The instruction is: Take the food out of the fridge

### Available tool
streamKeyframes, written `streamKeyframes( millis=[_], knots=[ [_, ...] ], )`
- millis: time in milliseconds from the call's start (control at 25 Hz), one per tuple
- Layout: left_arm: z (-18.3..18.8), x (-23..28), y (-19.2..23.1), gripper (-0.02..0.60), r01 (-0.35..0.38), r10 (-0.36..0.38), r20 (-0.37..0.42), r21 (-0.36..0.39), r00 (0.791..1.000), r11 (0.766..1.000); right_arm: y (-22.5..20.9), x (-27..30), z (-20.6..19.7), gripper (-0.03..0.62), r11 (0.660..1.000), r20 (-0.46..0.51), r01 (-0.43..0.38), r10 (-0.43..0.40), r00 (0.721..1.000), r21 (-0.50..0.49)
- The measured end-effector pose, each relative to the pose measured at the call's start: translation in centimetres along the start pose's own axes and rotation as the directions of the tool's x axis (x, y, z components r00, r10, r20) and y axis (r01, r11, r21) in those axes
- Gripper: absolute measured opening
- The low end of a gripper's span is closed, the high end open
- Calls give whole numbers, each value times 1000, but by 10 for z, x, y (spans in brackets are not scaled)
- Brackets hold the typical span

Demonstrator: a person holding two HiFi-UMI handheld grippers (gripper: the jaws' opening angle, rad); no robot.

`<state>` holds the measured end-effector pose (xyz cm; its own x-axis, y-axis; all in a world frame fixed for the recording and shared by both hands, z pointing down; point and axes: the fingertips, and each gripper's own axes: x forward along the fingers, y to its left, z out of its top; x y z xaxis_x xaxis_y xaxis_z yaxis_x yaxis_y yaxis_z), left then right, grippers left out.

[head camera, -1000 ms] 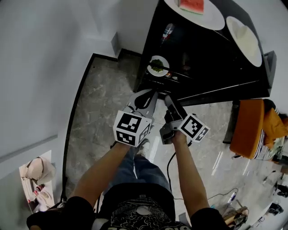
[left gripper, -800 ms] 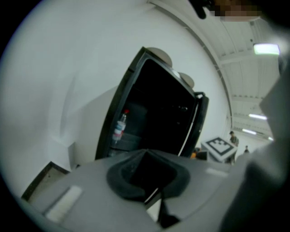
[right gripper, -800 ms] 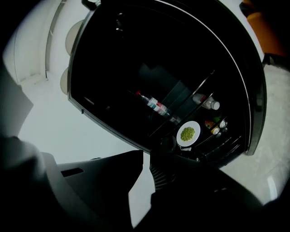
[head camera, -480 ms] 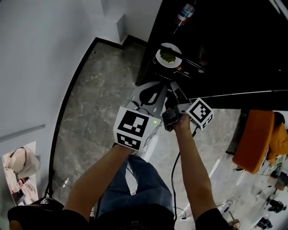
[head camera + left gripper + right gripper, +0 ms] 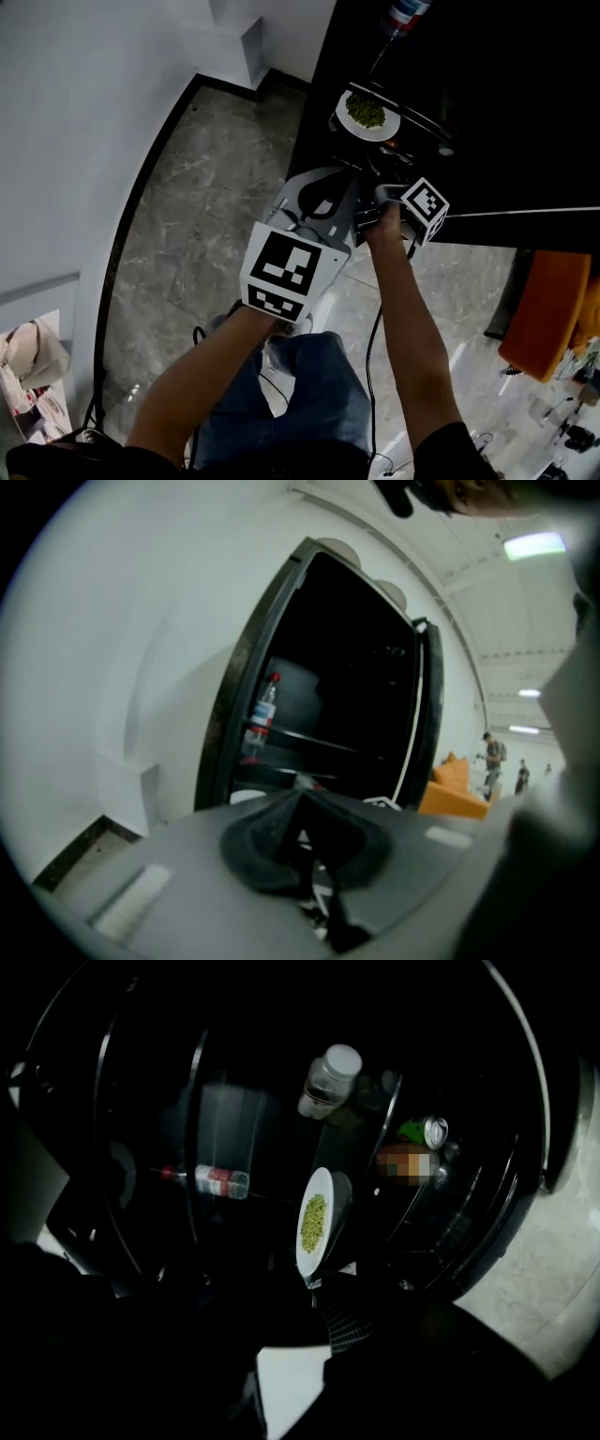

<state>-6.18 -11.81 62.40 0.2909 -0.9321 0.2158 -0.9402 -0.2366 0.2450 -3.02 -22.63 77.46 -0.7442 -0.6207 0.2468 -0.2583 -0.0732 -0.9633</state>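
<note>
A white plate of green food (image 5: 367,112) sits on a shelf inside the open black fridge (image 5: 487,141), with a water bottle (image 5: 403,14) on the shelf beyond it. My right gripper (image 5: 382,187) reaches into the fridge just short of the plate. In the right gripper view the plate (image 5: 314,1221) stands straight ahead of the right gripper (image 5: 305,1335). Its jaws are opening, with a gap and nothing between them, and the plate's near rim lies at the fingertips. My left gripper (image 5: 342,183) hangs beside it at the fridge's front edge, shut and empty (image 5: 305,841).
Deeper in the fridge are a white-capped jar (image 5: 330,1080), a green can (image 5: 424,1132) and the bottle (image 5: 214,1178). The fridge door (image 5: 427,724) stands open to the right. An orange chair (image 5: 544,309) is behind it. A white wall (image 5: 84,141) runs along the left.
Both grippers have sunk and moved toward the fridge shelf. The right gripper has rolled and now sits close in front of the plate. The watermelon plate on top has left the view.
</note>
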Motion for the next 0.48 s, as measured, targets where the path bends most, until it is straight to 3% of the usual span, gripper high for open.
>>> streamKeyframes(
  millis=[280,480],
  knots=[
    [-14,9,15,3,5,-5,-3,25,1000,1000,-23,35,9,86,992,33,-19,15,999,126],
    [-19,8,25,3,-9,9,-19,22,1000,1000,-17,38,9,17,986,53,-16,7,999,164]
  ],
)
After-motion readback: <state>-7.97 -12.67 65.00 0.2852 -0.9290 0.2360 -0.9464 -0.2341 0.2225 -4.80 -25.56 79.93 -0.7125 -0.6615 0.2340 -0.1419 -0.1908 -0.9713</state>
